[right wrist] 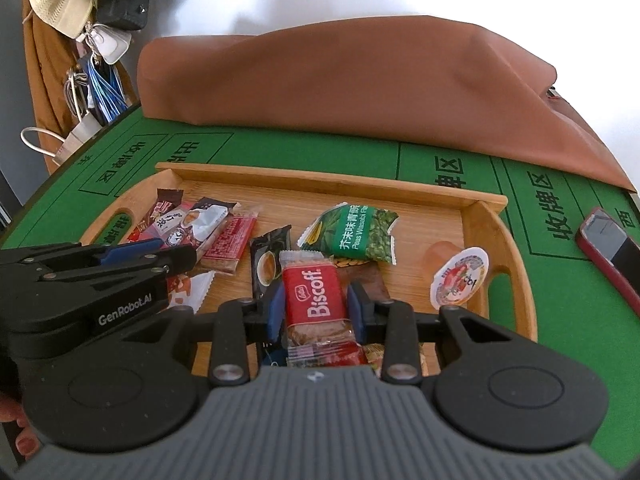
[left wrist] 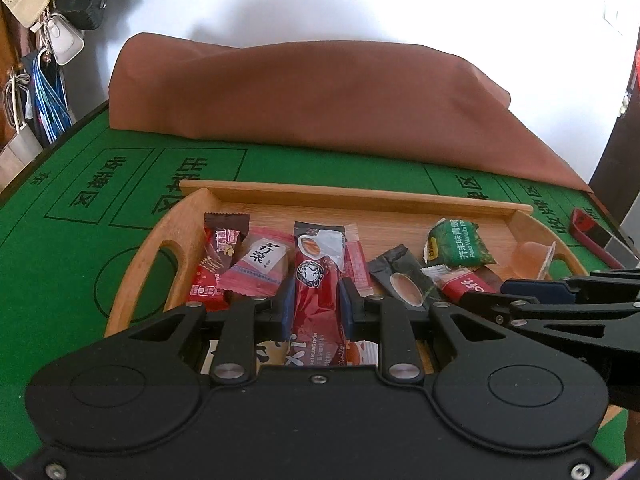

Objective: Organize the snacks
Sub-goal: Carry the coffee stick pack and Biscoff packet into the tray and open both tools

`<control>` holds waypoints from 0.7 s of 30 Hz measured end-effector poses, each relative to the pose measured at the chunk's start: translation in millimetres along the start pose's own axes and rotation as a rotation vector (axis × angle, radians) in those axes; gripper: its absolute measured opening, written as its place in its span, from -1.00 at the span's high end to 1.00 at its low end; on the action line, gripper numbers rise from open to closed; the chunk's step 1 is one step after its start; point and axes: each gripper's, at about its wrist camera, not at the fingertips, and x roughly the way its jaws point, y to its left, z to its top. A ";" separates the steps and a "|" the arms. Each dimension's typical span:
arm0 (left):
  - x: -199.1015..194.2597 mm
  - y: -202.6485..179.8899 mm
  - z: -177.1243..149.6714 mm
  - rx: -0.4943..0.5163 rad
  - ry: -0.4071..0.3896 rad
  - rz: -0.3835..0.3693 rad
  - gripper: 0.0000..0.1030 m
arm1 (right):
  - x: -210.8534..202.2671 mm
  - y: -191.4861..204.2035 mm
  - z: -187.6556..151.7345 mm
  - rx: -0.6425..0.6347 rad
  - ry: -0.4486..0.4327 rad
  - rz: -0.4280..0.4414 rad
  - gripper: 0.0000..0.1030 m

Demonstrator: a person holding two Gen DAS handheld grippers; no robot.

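Note:
A wooden tray (left wrist: 352,196) (right wrist: 328,186) on the green table holds several snack packets. My left gripper (left wrist: 318,304) is shut on a long red coffee stick packet (left wrist: 318,276), over the tray's front. My right gripper (right wrist: 316,312) is shut on a red Biscoff biscuit packet (right wrist: 314,292). Each gripper also shows at the edge of the other's view: the right gripper in the left wrist view (left wrist: 560,300), the left gripper in the right wrist view (right wrist: 100,264). A green wasabi peas bag (left wrist: 460,246) (right wrist: 352,232) and a jelly cup (right wrist: 460,276) (left wrist: 532,260) lie in the tray.
A brown cloth bundle (left wrist: 320,96) (right wrist: 360,76) lies along the table's far side. A red-cased phone (right wrist: 612,248) (left wrist: 592,236) lies on the green felt (left wrist: 60,248) to the right of the tray. Bags and a hat (right wrist: 60,4) hang at the left.

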 end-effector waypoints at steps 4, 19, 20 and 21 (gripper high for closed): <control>1.9 -1.3 -0.7 0.010 -0.005 0.002 0.55 | 2.9 2.0 0.7 -0.009 0.000 -0.005 0.25; -13.5 -3.0 -1.6 0.040 -0.031 0.025 0.26 | -8.6 3.4 3.4 -0.043 -0.009 0.020 -0.07; -16.8 -3.0 -1.7 0.041 -0.035 0.026 0.20 | -11.3 3.1 3.4 -0.042 -0.012 0.021 -0.09; -20.6 -2.7 -1.8 0.040 -0.039 0.024 0.10 | -14.4 2.8 3.3 -0.041 -0.017 0.019 -0.13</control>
